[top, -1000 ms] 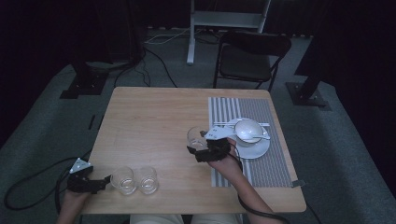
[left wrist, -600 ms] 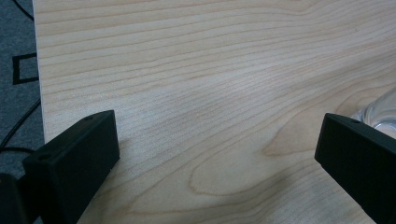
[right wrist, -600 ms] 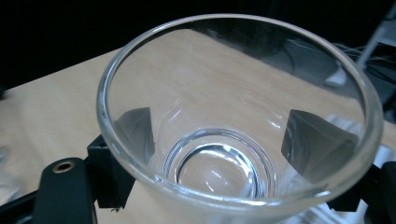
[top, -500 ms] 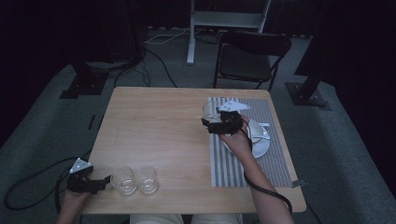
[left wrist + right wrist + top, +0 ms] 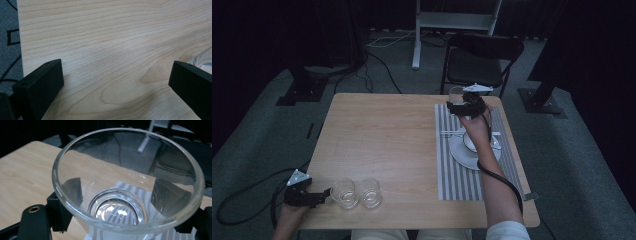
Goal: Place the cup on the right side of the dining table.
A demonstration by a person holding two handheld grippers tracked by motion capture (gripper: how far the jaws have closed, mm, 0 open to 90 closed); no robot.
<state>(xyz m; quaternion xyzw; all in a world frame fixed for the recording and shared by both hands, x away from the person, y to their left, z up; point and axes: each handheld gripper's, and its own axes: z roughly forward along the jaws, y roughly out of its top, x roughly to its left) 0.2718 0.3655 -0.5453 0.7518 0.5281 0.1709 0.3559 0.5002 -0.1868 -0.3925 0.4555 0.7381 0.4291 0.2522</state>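
Observation:
My right gripper [image 5: 457, 105] is shut on a clear drinking glass [image 5: 455, 95], held above the far left corner of the striped placemat [image 5: 454, 170]. In the right gripper view the glass [image 5: 127, 185] stands upright between the two black jaws, its mouth wide toward the camera. My left gripper [image 5: 324, 194] rests open at the table's near left edge, its tips beside a clear glass [image 5: 344, 192]. A second glass [image 5: 370, 192] stands next to that one. In the left gripper view the jaws stand wide apart over bare wood, with a glass edge [image 5: 203, 58] at the right.
A white saucer with a cup [image 5: 472, 147] sits on the placemat, partly behind the right hand. The wooden table [image 5: 377, 135] has broad bare wood in the middle. A black chair [image 5: 484, 57] stands behind the far edge. Cables [image 5: 247, 200] trail on the floor at left.
The right gripper has carried the glass from the table's middle away from the person, to above the placemat's far corner. The left gripper and the two near glasses have stayed put.

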